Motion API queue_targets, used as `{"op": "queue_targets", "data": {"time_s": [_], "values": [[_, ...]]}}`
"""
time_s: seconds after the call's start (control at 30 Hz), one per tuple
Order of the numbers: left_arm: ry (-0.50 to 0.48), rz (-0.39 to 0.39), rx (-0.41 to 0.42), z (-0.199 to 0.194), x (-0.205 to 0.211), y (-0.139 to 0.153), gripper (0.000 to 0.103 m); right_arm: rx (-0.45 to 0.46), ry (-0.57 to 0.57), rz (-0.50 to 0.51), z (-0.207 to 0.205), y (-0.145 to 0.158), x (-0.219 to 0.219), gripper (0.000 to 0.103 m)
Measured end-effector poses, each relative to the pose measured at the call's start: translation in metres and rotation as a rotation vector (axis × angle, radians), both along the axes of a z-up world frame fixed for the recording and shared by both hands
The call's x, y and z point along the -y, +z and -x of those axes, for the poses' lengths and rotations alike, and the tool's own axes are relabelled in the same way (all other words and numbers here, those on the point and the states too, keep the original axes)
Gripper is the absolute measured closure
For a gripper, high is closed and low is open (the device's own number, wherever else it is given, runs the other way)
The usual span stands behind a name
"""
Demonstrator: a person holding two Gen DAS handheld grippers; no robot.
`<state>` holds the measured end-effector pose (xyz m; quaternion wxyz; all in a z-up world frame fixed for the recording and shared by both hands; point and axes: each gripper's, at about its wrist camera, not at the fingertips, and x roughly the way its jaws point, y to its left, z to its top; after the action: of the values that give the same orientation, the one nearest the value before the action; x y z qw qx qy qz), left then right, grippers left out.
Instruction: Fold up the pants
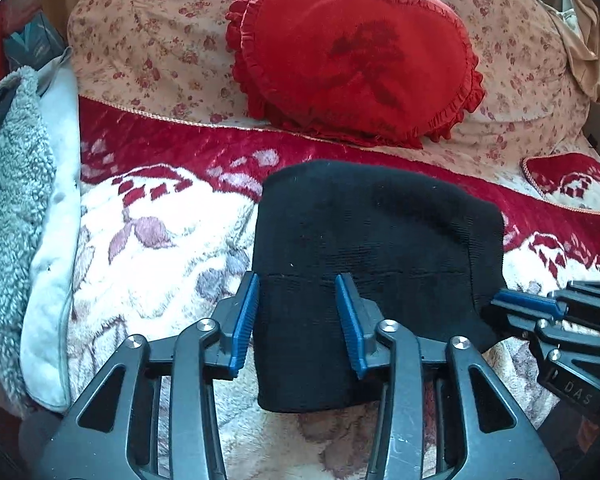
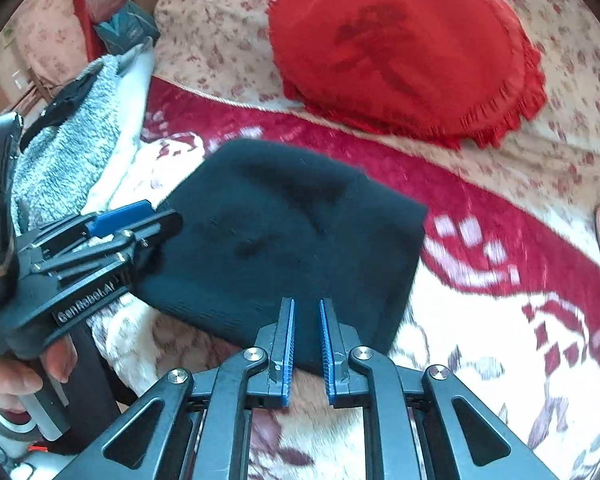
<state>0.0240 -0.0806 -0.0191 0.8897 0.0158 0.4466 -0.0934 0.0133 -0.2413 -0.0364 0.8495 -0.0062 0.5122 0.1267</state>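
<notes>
The black pants (image 1: 372, 240) lie folded into a compact bundle on the red and white blanket (image 1: 156, 232), near the middle of the bed. The red heart pillow (image 1: 352, 52) sits at 12 o'clock from them, on the flowered sheet (image 1: 148, 40). A grey fleece (image 1: 8, 184) lies at 9 o'clock.

The left gripper (image 1: 296, 300) stands over the near left edge of the pants, jaws open, the cloth between the blue pads (image 1: 246, 320) but not pinched. The right gripper (image 2: 306, 336) is at the near right edge, jaws only narrowly apart, open with nothing clamped; the cloth lies under its tips. A hand (image 2: 24, 372) holds the left gripper's handle at 8 o'clock in the right wrist view
</notes>
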Motion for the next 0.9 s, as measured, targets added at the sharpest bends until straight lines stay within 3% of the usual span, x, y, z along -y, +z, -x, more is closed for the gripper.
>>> {"op": "queue_targets", "data": {"time_s": [0.2,0.57,0.8,0.83,0.9], "values": [[0.011,-0.022,0.022,0.005,0.006,-0.003,0.055,0.037,-0.018,-0.003,0.01,-0.012,0.005,0.092],[0.029,-0.014,0.01,0.014,0.001,0.009,0.055,0.091,-0.03,-0.053,0.015,0.021,0.004,0.086],[0.023,-0.012,-0.01,0.02,0.006,0.004,0.055,0.075,-0.005,-0.043,0.018,0.013,-0.004,0.086],[0.022,-0.014,-0.011,0.021,0.008,0.003,0.055,0.063,-0.001,-0.035,0.018,0.01,-0.003,0.085],[0.014,-0.018,-0.005,0.023,0.011,0.001,0.044,0.036,-0.006,-0.005,0.019,0.002,-0.002,0.085]]}}
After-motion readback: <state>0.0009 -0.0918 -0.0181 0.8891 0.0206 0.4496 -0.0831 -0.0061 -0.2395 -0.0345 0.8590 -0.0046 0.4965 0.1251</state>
